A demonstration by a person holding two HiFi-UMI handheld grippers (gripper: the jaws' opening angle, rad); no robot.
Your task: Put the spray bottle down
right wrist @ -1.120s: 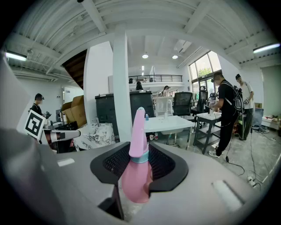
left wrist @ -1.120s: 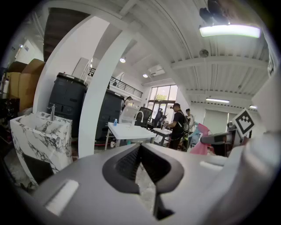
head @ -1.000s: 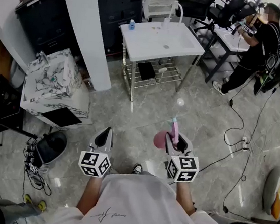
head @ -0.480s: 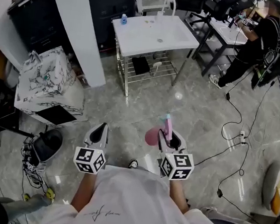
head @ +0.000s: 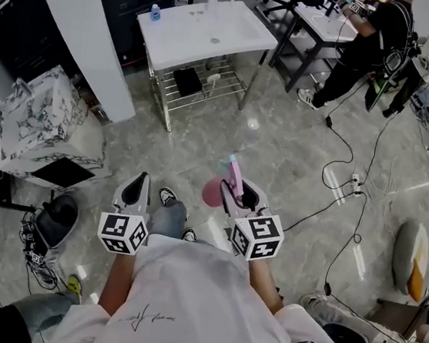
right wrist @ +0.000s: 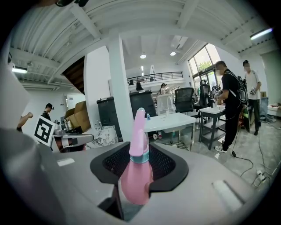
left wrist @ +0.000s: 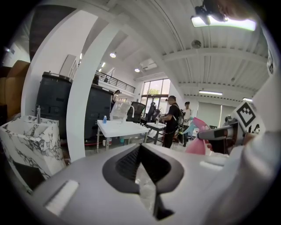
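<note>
A pink spray bottle point(head: 228, 186) with a teal collar is held in my right gripper point(head: 240, 196), which is shut on it above the floor. In the right gripper view the pink spray bottle point(right wrist: 138, 167) stands upright between the dark jaws, nozzle up. My left gripper point(head: 135, 193) hangs beside it at the left, shut with nothing in it; in the left gripper view its jaws point(left wrist: 142, 171) meet. The white table point(head: 204, 37) stands ahead across the floor, also as the white table point(right wrist: 171, 121) in the right gripper view.
A small blue bottle point(head: 155, 13) stands on the white table's far left. A marbled box point(head: 36, 123) sits at the left beside a white pillar point(head: 85, 27). Two people point(head: 367, 38) stand at desks far right. Cables point(head: 345, 183) trail over the grey floor.
The person has walked forward: the table and floor shift up and left in view. Both grippers keep their hold and spacing, the bottle still in the right one.
</note>
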